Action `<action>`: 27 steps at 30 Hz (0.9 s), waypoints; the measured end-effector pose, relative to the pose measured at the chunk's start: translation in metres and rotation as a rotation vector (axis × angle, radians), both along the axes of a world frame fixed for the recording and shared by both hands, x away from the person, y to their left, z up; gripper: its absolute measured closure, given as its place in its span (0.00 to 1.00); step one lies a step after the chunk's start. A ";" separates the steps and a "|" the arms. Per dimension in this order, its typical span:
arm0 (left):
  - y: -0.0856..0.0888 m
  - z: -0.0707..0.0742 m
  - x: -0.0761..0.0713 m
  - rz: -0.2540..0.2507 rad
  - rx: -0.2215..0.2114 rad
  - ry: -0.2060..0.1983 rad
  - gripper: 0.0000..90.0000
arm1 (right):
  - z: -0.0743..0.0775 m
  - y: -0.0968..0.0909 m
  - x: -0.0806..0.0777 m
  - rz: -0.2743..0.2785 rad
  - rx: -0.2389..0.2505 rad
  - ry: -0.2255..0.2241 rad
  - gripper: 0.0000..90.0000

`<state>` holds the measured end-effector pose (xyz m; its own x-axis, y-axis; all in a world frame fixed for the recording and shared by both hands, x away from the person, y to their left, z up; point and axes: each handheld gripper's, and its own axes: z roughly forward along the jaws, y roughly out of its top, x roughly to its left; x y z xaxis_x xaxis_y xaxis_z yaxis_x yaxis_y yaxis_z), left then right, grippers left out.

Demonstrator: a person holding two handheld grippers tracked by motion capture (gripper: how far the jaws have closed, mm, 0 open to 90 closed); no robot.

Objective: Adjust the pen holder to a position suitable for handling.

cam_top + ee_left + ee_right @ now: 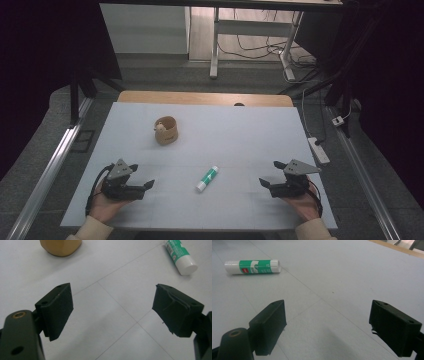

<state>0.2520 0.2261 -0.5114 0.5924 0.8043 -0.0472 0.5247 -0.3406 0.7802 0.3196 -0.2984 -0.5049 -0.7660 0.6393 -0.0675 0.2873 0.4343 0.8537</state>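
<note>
Grey table (240,130): brown cup (166,130) top-cropped beyond left hand-held gripper (112,312).

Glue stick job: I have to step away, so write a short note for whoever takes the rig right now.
Left claw: open, empty, resting low at the table's near left.
Right claw: open, empty, at the near right.
Glue stick: lying flat on the table between the two claws, cap on, untouched.
Tan cup: upright farther back, left of centre, with something small and pale inside.
Done: nothing yet that shows.
Left: probably pick up the glue stick; either claw looks within reach of it.
</note>
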 end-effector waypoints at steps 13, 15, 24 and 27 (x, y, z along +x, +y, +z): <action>0.000 0.000 -0.008 -0.010 0.023 -0.018 0.18 | 0.004 0.008 -0.003 0.016 -0.012 0.000 0.21; -0.001 0.000 -0.008 -0.016 0.032 -0.022 0.18 | 0.003 0.008 -0.003 0.009 -0.002 -0.003 0.21; -0.003 -0.002 -0.002 -0.026 0.033 -0.008 0.19 | 0.001 0.003 0.001 -0.011 0.021 0.010 0.22; -0.004 0.000 -0.003 -0.025 0.034 -0.016 0.19 | 0.002 0.003 0.000 -0.004 0.015 0.010 0.23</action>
<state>0.2488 0.2222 -0.5115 0.6126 0.7903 -0.0101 0.5032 -0.3801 0.7761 0.3192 -0.2952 -0.5031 -0.7643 0.6429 -0.0507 0.2970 0.4207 0.8572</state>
